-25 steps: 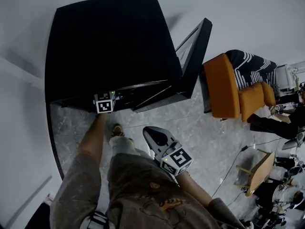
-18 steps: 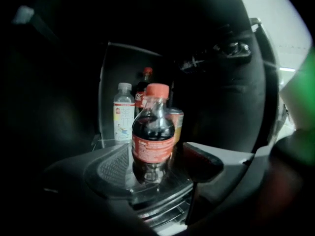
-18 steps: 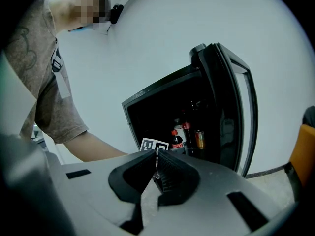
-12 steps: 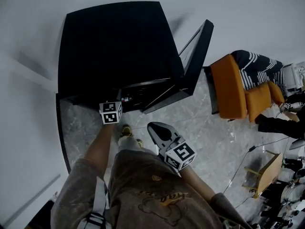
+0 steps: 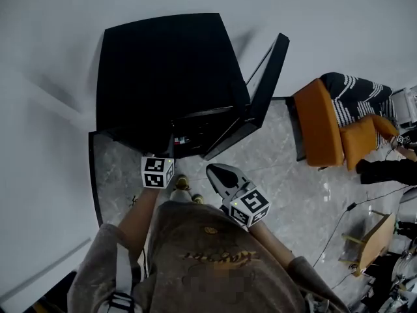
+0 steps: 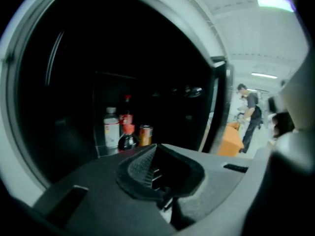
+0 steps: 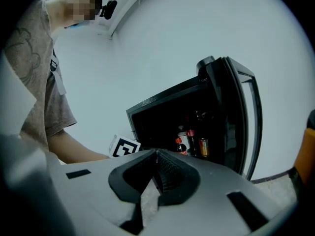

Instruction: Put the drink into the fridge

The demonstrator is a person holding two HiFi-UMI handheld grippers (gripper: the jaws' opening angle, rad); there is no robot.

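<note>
**Drink placed, door waits**

Ribbed dark fingers (image 6: 140, 165) of our left gripper (image 6: 155, 149) have just been closing and now meet on nothing. The right gripper (image 7: 157, 154) is also pinched together, empty. The drink (image 6: 127, 138), a dark round bottle with a red cap, stands inside the glossy black fridge (image 5: 166, 77). We judge the placing is done; next, the open door (image 5: 264, 90) needs a push to close.

Black fridge (image 5: 169, 70); orange armchair (image 5: 319, 126); red-capped dark bottle (image 6: 127, 140); grey marbled floor (image 5: 287, 181).
</note>
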